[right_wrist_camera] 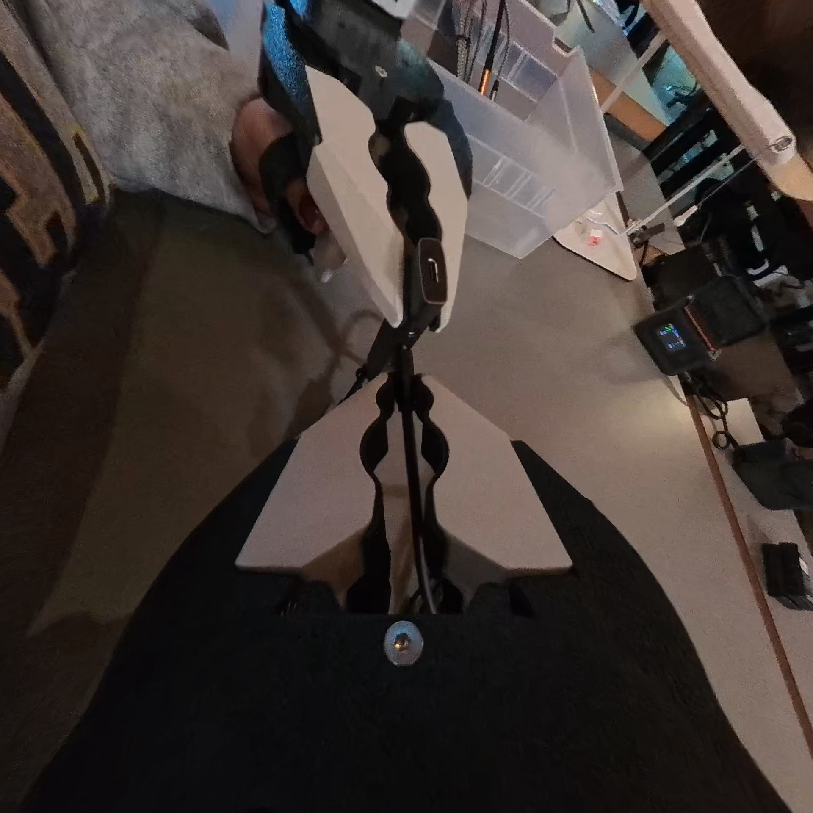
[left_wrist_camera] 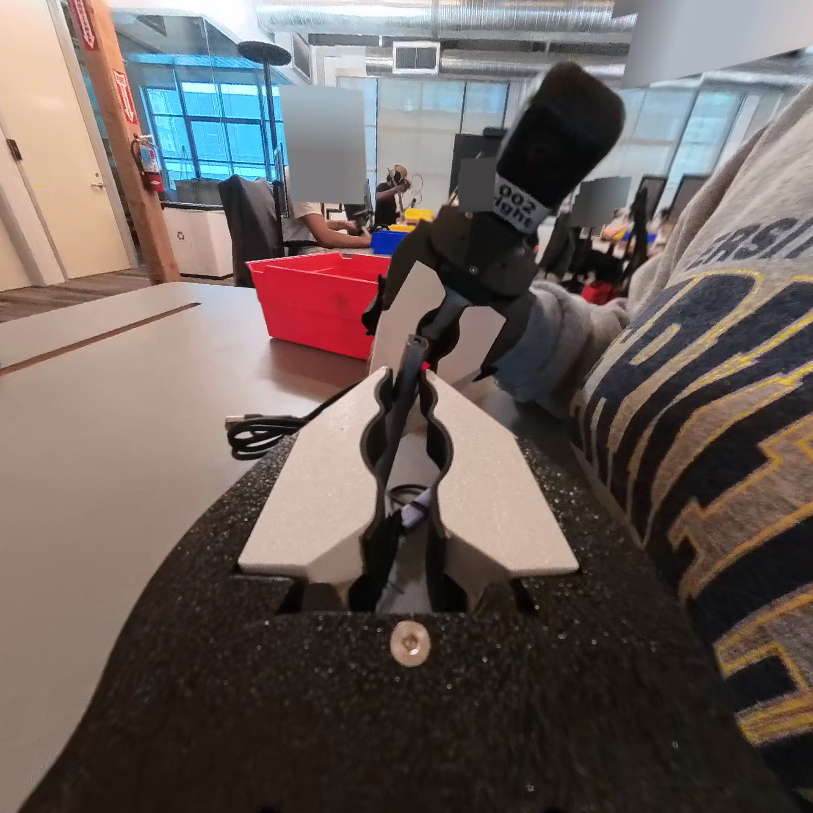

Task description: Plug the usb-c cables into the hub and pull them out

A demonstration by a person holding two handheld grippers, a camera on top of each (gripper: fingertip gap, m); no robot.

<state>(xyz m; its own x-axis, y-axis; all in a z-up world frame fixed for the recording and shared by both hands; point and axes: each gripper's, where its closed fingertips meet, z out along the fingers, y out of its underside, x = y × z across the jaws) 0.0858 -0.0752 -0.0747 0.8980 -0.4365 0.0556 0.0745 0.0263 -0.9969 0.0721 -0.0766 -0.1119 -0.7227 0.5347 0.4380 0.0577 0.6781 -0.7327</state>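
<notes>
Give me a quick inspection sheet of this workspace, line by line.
Surface: pale table, mostly bare.
Job's things: hub held up off the table, end port facing the right camera.
Clutter: red bin; clear bin.
Grippers: left hand-held gripper shut on hub; right hand-held gripper shut on a thin black cable.
Cables: coiled black cable lying loose on the table.
Surroundings: open office, people seated at desks.

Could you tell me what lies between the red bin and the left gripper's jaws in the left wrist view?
The right gripper hangs there, just in front of the red bin, with the upper end of the hub poking up from the left gripper. The left wrist view shows it.
</notes>
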